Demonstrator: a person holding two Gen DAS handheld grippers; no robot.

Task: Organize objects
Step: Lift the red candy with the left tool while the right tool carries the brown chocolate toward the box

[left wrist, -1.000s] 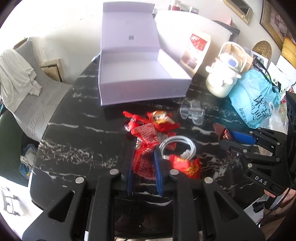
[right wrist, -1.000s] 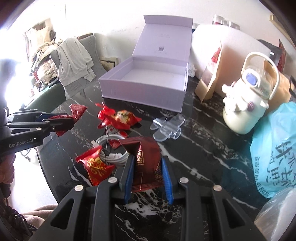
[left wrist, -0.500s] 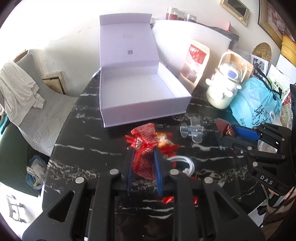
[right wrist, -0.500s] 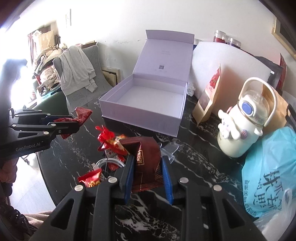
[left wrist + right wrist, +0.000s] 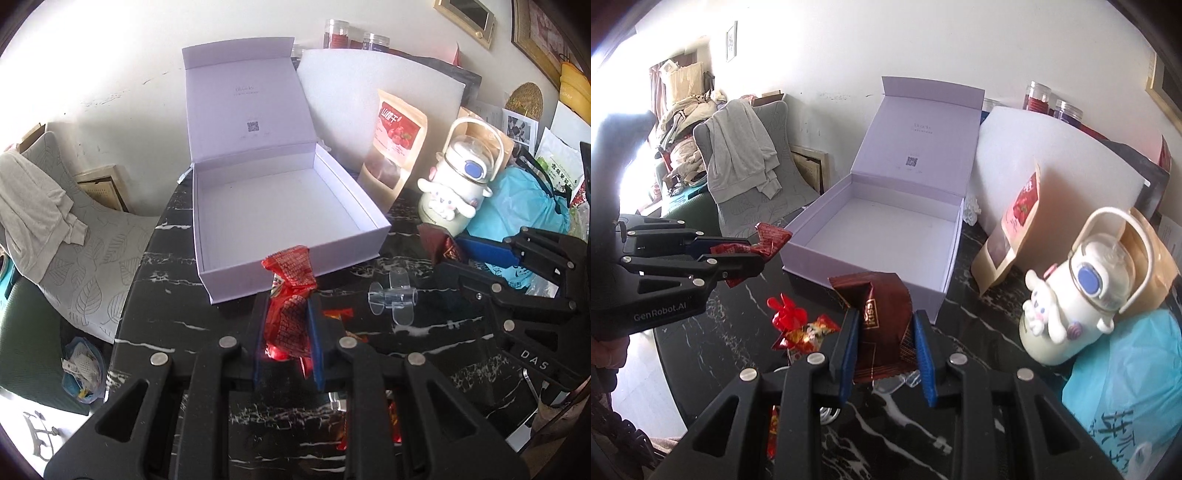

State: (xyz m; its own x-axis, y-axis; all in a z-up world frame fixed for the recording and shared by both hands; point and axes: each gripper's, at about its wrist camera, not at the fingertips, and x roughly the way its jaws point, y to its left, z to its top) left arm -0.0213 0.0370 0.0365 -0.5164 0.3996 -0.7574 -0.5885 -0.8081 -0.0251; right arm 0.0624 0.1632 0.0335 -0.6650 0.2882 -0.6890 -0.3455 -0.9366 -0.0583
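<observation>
Red wrapper packet [image 5: 290, 295] sits pinched betw. the blue pads of the left gripper [image 5: 286, 302], jaws narrowed onto it, top end crumpled and sticking up; it's held off the black marble table [image 5: 173, 306], just in front of the lavender box [image 5: 280, 206]. Right gripper [image 5: 884, 321] is clamped on a dark brown packet [image 5: 882, 325] w/ gold "KISS" print, jaws a bit wider apart, also raised, near the box's front corner. Box is open, lid upright at the back, inside bare.

Loose on the table below: a small heap of red candies [image 5: 801, 328], count unclear, more red wrappers partly hidden under the gripper bodies. One clear plastic stand [image 5: 393, 297] lies right of the left gripper, nothing betw. either packet and the box rim.

Around: 1 white character bottle [image 5: 1078, 306] w/ loop handle, 1 kraft snack pouch [image 5: 397, 147], 1 blue plastic bag [image 5: 1126, 387], 2 red-filled jars [image 5: 336, 35] behind a white board [image 5: 380, 92], 1 chair w/ grey cloth [image 5: 742, 155] draped.
</observation>
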